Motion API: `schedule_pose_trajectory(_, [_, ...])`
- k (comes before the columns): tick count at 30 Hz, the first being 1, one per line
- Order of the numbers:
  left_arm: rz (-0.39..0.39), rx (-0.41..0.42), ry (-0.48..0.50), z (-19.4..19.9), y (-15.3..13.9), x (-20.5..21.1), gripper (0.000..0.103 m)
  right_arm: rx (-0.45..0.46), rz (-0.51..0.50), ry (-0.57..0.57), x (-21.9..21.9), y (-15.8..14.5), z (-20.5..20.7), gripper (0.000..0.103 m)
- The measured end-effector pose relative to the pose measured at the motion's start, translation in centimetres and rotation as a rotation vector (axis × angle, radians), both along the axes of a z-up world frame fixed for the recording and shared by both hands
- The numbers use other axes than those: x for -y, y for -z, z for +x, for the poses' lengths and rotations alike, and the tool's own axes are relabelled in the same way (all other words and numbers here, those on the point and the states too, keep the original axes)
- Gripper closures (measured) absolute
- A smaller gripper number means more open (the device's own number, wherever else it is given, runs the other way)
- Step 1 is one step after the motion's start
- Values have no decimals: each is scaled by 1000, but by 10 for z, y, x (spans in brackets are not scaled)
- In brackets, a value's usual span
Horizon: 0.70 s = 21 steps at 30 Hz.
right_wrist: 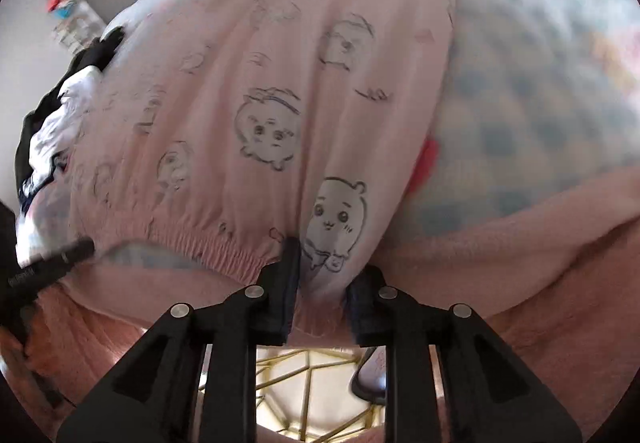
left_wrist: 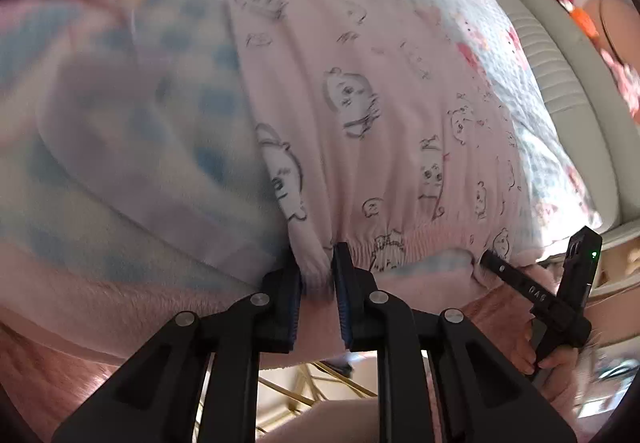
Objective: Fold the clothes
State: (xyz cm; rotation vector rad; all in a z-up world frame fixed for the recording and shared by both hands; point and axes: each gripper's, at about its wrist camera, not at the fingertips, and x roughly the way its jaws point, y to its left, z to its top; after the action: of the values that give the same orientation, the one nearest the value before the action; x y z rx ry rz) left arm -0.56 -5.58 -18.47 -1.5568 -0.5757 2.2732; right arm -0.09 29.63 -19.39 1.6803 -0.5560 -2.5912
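Both grippers have hold of the same pink pants [left_wrist: 360, 115], the ones with little cartoon animal faces printed all over. The left gripper [left_wrist: 318, 271] is pinched down on a bunched bit of the elastic waistband [left_wrist: 404, 243], fingers nearly closed with just the fabric between them. The right gripper [right_wrist: 322, 279] does the same at the other end of the waistband, though its fingers sit a bit wider apart with a thicker fold of cloth stuffed in the gap.

From the left wrist view you can see the right gripper's fingertip poking into the waistband off to the right, with a hand [left_wrist: 532, 347] wrapped round its handle.

The pants lie spread on a bed, on top of a blue-checked blanket [left_wrist: 132, 115], waistband at the near edge, legs running away from the cameras. A fuzzy pink cover [right_wrist: 520, 243] hangs over that near edge under the grippers. There's a dark and white pile of clothes [right_wrist: 52, 131] at the bed's left side in the right wrist view. It's all kinda blurry.
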Motion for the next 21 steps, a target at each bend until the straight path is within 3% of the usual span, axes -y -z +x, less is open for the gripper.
schedule_pose_trajectory(3, [4, 24, 7, -1, 1, 6, 76, -50, 49, 10, 0, -20, 6, 79])
schedule_pose_trajectory(4, [-9, 31, 8, -1, 0, 7, 68, -64, 76, 11, 1, -24, 9, 70])
schedule_pose_trajectory(6, [-94, 38, 10, -1, -3, 8, 63, -93, 131, 13, 3, -31, 13, 55])
schedule_pose_trajectory(7, [-133, 38, 13, -2, -6, 7, 63, -105, 162, 29, 4, -37, 12, 56])
schedule_pose_trajectory(11, [-275, -87, 41, -8, -43, -7, 61, -204, 302, 71, 10, -70, 12, 56])
schedule_pose_trajectory(13, [-298, -166, 40, -15, -60, -9, 59, -278, 366, 54, 19, -89, 12, 50])
schedule_pose_trajectory(15, [-270, -220, 65, -24, -67, -16, 56, -320, 391, -12, 34, -95, 3, 41])
schedule_pose_trajectory(19, [-291, -154, 104, -37, -42, -23, 56, -222, 366, -134, 57, -63, -17, 43])
schedule_pose_trajectory(21, [-320, -87, 107, -35, -22, -20, 55, -136, 455, -125, 64, -38, -23, 45])
